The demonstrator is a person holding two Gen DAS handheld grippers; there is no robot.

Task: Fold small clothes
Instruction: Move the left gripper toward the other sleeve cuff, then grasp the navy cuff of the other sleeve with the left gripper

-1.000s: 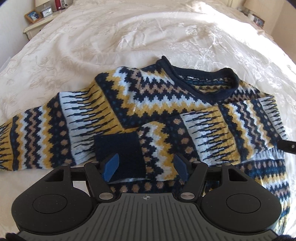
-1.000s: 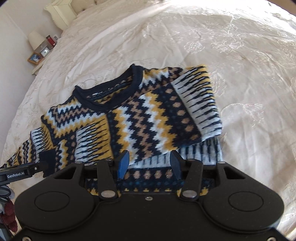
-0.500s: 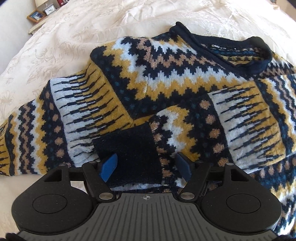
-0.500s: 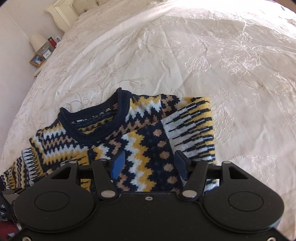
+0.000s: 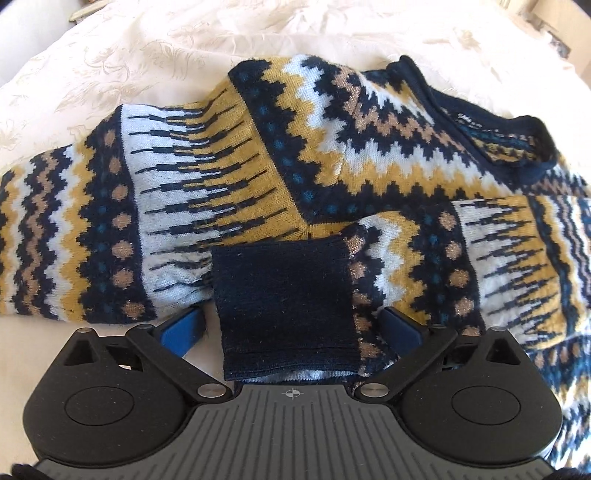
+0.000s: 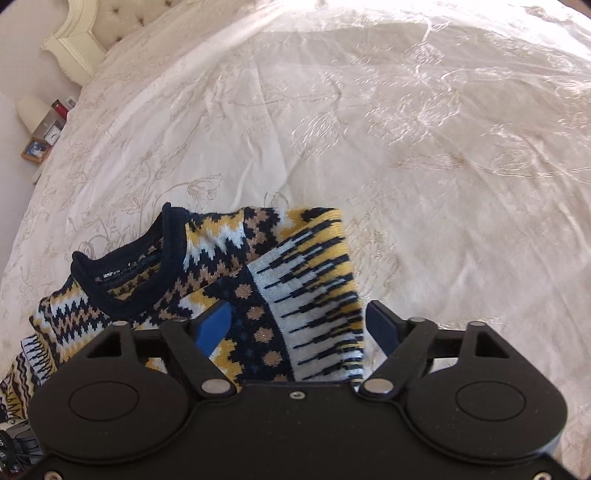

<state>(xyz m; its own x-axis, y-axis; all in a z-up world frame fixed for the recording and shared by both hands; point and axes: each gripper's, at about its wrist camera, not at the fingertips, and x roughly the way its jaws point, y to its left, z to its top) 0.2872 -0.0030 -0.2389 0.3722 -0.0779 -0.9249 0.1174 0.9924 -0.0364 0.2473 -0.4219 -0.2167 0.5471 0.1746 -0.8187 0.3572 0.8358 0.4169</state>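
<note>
A small knitted sweater (image 5: 332,147) in navy, mustard, white and tan zigzags lies on the bed, neckline at the far right. One sleeve is folded across its body, and that sleeve's navy cuff (image 5: 284,306) lies between the blue pads of my left gripper (image 5: 291,328), which stands open and low over it. The other sleeve stretches out to the left. In the right wrist view my right gripper (image 6: 299,328) is open over the sweater's (image 6: 266,288) folded right edge, with the striped band between its fingers. The sweater's lower part is hidden behind both gripper bodies.
A cream embroidered bedspread (image 6: 369,129) covers the bed all around the sweater. A tufted headboard (image 6: 92,29) is at the far left corner. A bedside table (image 6: 40,136) with a picture frame, a clock and a lamp stands beside it.
Both grippers have moved forward and down toward the sweater. The left one has closed in on the navy cuff; the right one now straddles the folded right edge. Both stayed open.
</note>
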